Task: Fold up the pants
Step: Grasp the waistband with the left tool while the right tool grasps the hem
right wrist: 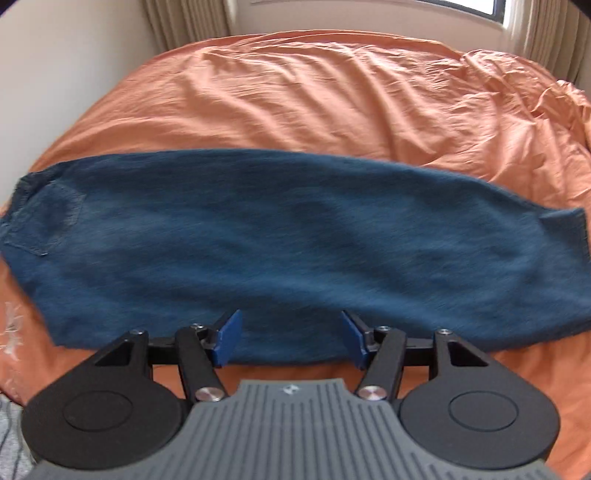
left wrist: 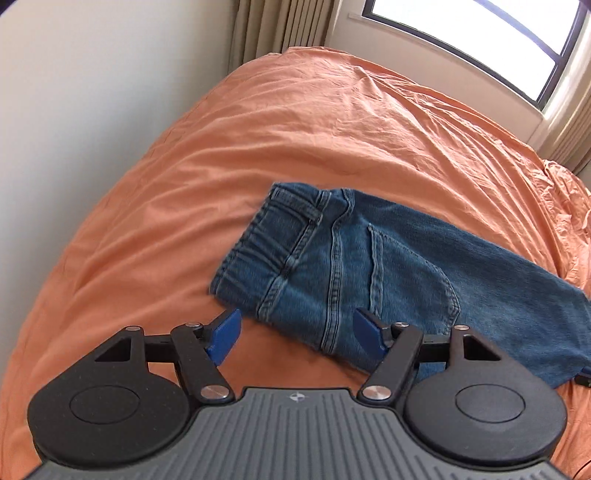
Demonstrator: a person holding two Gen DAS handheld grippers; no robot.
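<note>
Left wrist view: a bed is seen covered by a wrinkled orange sheet (left wrist: 303, 122), which fills most of the frame. A plain pale wall (left wrist: 74, 92) is seen along the left edge of the bed. Beige curtains (left wrist: 280, 26) hang at the far corner, beside a dark-framed window (left wrist: 480, 40) through which bright daylight is admitted.

Blue denim pants (left wrist: 369, 266) are laid flat on the sheet, folded lengthwise, waistband toward the wall side and leg extended to the right. A back pocket and belt loops are visible on top.

The left gripper (left wrist: 297, 336) is held just above the near edge of the pants, jaws spread wide; nothing is held between the blue pads.

Right wrist view: the pants (right wrist: 295, 240) are seen lying across the frame, pocket at left, hem at right; some motion blur is noted. The right gripper (right wrist: 291, 338) is positioned at the near edge of the leg, jaws likewise apart and empty. A striped grey fabric (right wrist: 11, 435) is visible at the lower left corner.
</note>
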